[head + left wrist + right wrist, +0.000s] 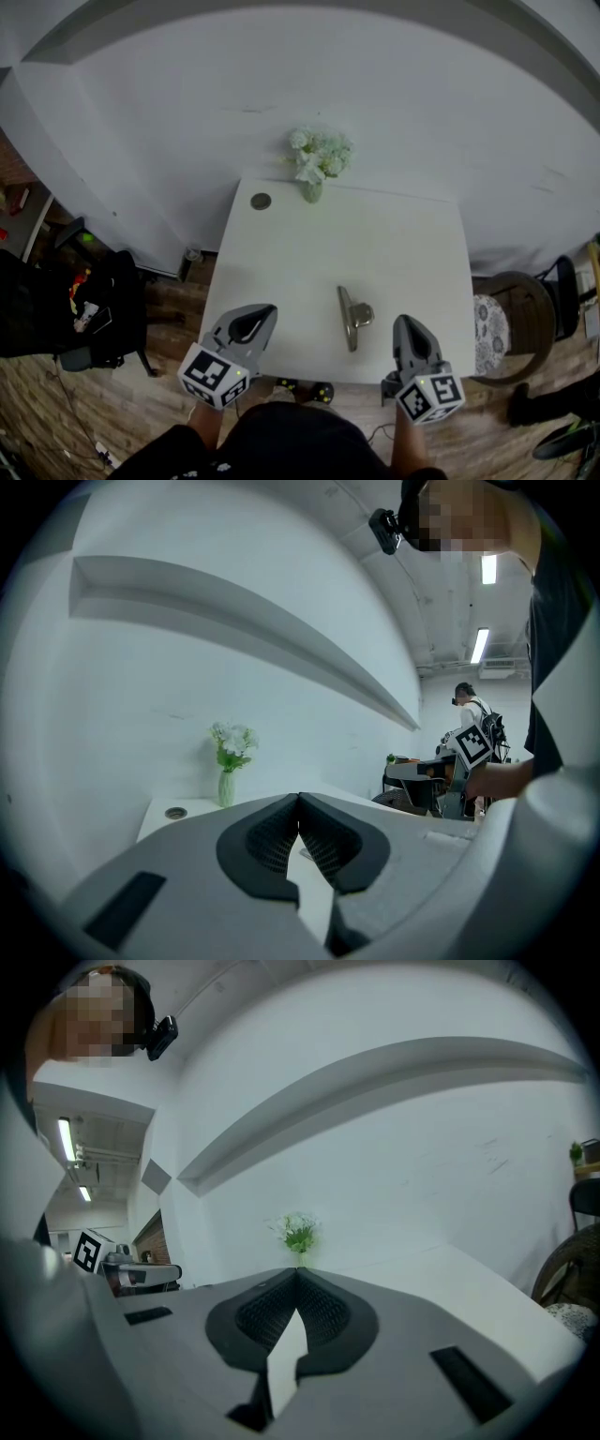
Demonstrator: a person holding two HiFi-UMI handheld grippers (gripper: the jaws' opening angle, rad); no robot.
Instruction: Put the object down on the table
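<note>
A metal clip-like object [352,317] lies flat on the white table [394,244], near its front edge, between my two grippers. My left gripper [263,310] hovers over the table's front left part, its jaws shut with nothing between them. My right gripper [406,324] is over the front right part, also shut and empty. In the left gripper view the fingertips [299,799] meet at a point; the right gripper view shows its fingertips [297,1272] meeting the same way. The object is hidden behind the jaws in both gripper views.
A small vase of pale flowers [317,161] stands at the table's far edge against the white wall, with a round cable port [261,201] at the far left corner. A chair [514,323] stands right of the table, a dark bag [70,309] on the floor left.
</note>
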